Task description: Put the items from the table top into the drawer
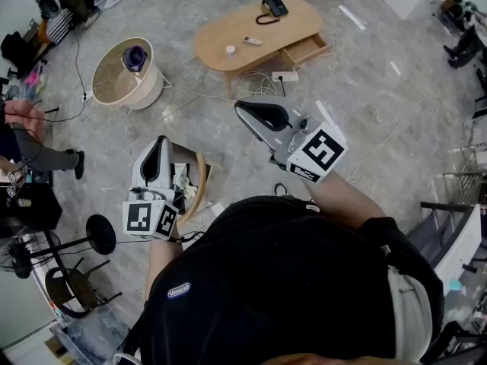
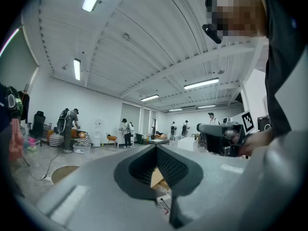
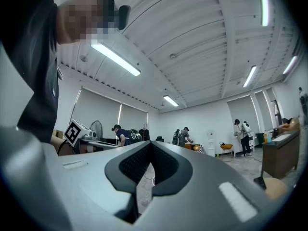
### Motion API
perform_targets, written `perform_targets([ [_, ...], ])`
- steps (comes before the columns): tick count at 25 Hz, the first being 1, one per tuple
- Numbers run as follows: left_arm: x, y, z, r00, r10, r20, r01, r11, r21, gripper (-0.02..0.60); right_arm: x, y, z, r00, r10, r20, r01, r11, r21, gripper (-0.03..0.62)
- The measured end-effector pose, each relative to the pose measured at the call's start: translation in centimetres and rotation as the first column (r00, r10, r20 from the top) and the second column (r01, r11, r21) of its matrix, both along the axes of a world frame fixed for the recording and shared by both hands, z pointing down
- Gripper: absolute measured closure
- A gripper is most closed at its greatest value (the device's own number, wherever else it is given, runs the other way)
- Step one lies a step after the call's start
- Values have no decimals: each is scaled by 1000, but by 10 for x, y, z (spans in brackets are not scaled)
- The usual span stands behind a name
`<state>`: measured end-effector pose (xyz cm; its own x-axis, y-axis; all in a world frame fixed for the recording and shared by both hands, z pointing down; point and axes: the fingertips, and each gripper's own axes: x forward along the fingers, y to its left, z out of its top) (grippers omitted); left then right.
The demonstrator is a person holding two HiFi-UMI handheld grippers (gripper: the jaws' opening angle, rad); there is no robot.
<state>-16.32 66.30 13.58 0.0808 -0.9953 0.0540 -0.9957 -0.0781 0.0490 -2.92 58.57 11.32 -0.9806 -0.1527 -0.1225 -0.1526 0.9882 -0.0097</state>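
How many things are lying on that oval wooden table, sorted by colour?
On the table:
Black: 1, the corded device
White: 2, the small round pot and the slim stick-shaped item
Total: 3

Place: open recording lab, a shared hall
Ceiling: white beams, strip lights (image 2: 200, 83)
Floor: grey tiles (image 1: 365, 90), loose cables (image 1: 251, 86)
Furniture: coffee table (image 1: 228, 29) at 12 o'clock (living-room mock-up)
People: backpack wearers (image 2: 67, 121) by far wall
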Motion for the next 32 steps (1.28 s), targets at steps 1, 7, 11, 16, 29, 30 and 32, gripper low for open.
perform_targets([
  [1, 0, -1, 2, 1000, 0, -1, 0, 1000, 7, 581, 0, -1, 1, 1000, 2, 0, -2, 1000, 0, 565],
  [7, -4, -3, 5, 1000, -5, -5, 5, 1000, 13, 581, -1, -5, 2, 1000, 8, 1, -8, 1000, 0, 565],
  [11, -5, 0, 5, 1000, -11, -7, 11, 1000, 8, 581, -2, -2, 3, 1000, 5, 1, -5, 1000, 3, 565],
  [16, -6, 1, 11, 1000, -18, -16, 19, 1000, 13, 581, 3, -4, 7, 1000, 21, 3, -21, 1000, -7, 565],
  [29, -44, 21, 15, 998, -42, -38, 43, 998, 41, 530, 7, 2, 12, 993, 115, 33, -114, 993, -43, 429],
  [30, -49, 22, 15, 998, -42, -38, 43, 998, 38, 517, 5, 4, 15, 992, 119, 28, -118, 992, -46, 424],
  [32, -60, 26, 18, 998, -38, -41, 39, 998, 40, 500, 0, 9, 19, 992, 127, 19, -126, 991, -50, 419],
])
